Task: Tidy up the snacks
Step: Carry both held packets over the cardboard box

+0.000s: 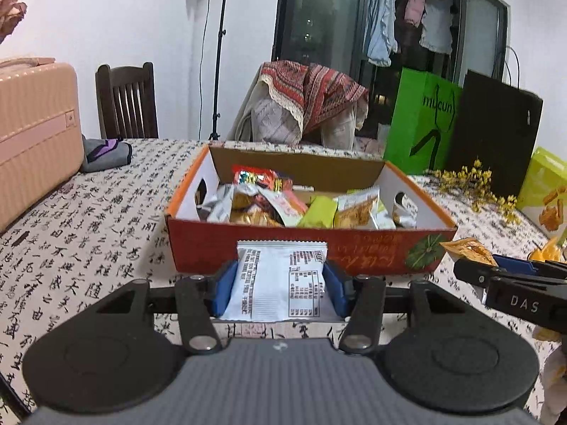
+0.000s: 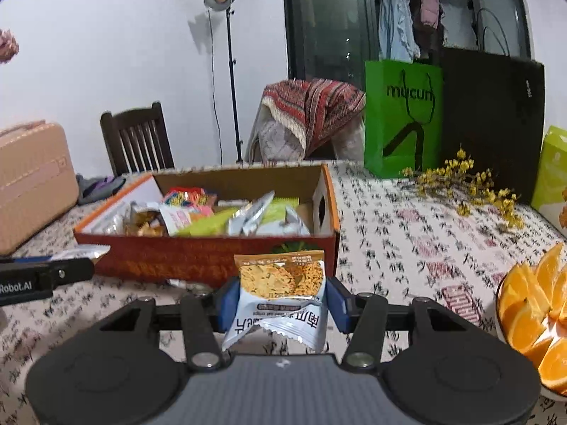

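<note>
- Box (image 1: pixel 312 248): open cardboard tray, red-orange outside and white inside, standing on the patterned tablecloth (image 1: pixel 88 219). Hand-holes are cut in both end walls.
- Box contents: a loose heap of snack packets (image 1: pixel 269 202) in silver, red, orange and lime-green wrappers. They lie mixed, several tilted against one another, none clearly above the rim. Individual brands cannot be read.
- Left gripper (image 1: pixel 280 283): blue pads clamped on a white packet (image 1: pixel 280 279), printed back face towards the camera. The packet is held clear of the cloth, just in front of the box's near wall and outside it.
- Right gripper (image 2: pixel 281 301): pads clamped on a crisps packet (image 2: pixel 281 294), with a crisps picture on top and a pale blue lower half. It is held in front of the box's near right corner, also outside the box.
- Bowl (image 2: pixel 503 333): at the right edge, holding orange wedges (image 2: pixel 531 304).
- Green bag (image 2: pixel 400 120) and black bag (image 2: pixel 492 124): upright behind the table; contents not visible.
- Pink suitcase (image 1: pixel 32 134): closed, at the left.
</note>
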Available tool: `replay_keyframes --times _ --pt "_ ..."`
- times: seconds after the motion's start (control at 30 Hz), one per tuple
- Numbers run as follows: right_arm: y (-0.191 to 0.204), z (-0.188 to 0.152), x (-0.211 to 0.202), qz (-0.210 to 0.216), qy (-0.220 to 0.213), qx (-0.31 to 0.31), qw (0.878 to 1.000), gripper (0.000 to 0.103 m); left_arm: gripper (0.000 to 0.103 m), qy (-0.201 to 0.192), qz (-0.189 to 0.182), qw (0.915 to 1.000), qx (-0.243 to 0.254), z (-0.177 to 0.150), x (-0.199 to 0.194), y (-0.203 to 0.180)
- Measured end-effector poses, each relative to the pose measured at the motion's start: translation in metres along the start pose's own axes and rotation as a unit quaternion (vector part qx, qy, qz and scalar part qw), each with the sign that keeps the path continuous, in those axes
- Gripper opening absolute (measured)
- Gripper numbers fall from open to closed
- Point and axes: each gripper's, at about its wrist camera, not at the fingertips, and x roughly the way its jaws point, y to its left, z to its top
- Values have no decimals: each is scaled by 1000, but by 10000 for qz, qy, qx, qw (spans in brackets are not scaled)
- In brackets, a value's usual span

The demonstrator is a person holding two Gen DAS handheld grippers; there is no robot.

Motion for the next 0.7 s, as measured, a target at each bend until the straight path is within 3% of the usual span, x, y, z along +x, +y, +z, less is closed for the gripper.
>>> replay_keyframes --times 0.7 --pt "22 72 34 82 -308 146 9994 51 54 -574 -259 9979 -127 57 14 0"
